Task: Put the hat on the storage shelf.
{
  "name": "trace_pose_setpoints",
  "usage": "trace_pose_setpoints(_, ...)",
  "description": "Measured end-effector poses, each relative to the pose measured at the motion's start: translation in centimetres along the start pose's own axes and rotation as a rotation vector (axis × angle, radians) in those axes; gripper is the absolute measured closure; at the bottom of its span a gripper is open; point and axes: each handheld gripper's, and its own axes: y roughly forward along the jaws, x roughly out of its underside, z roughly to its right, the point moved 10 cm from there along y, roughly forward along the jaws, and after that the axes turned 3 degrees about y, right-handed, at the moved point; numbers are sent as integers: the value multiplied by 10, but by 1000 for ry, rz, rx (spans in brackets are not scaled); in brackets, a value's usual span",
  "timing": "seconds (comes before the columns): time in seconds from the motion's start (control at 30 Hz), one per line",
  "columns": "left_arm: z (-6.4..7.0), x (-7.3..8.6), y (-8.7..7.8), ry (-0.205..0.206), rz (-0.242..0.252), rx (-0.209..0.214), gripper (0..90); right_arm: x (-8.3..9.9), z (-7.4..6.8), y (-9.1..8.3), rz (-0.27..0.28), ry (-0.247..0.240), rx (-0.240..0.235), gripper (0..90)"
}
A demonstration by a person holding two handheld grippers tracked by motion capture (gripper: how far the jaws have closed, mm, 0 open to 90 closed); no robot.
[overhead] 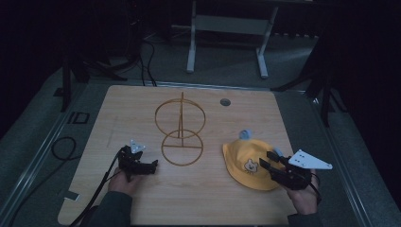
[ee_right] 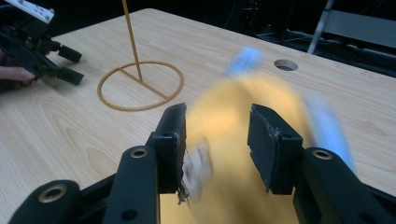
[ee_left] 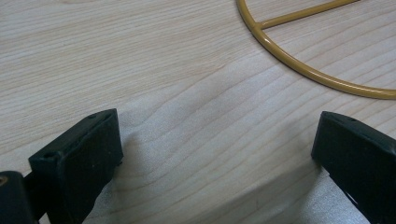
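Black jaws of the right hand-held gripper (ee_right: 215, 144) sit closest to the lens, spread apart with the yellow hat (ee_right: 233, 140) blurred between and beyond them. They aren't clamped on anything that I can see, though the little bear patch (ee_right: 196, 172) sits right against the inner face of one jaw. From above, that gripper hovers at the hat's near-right edge, and the hat lies on the right side of the bench (overhead: 142, 198), just beside the gold wire stand (overhead: 181, 137).

My guess is the job is getting the hat onto that stand, so the step in hand is the pickup. I'd bite the brim with a deep pinch rather than the soft crown, since floppy fabric slips out of a shallow grip, and lift slowly so it doesn't fold.

Left hand-held gripper (overhead: 142, 164) is wide open and holding nothing, resting low over bare wood next to the stand's base ring (ee_left: 322, 74).

No containers here, unless you count the stand's rings, which are empty.
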Motion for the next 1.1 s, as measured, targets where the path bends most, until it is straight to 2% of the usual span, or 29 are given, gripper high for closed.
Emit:
trace_pose_setpoints(0.57, 0, 0, 0, -1, 1, 0, 19, -2, 13, 3, -138, -90, 52, 554)
trace_pose_setpoints(0.73, 0, 0, 0, -2, 1, 0, 19, -3, 19, 4, -206, -135, 65, 556)
trace_pose_setpoints(1.1, 0, 0, 0, -2, 1, 1, 19, -14, 31, 9, -314, -169, 90, 533)
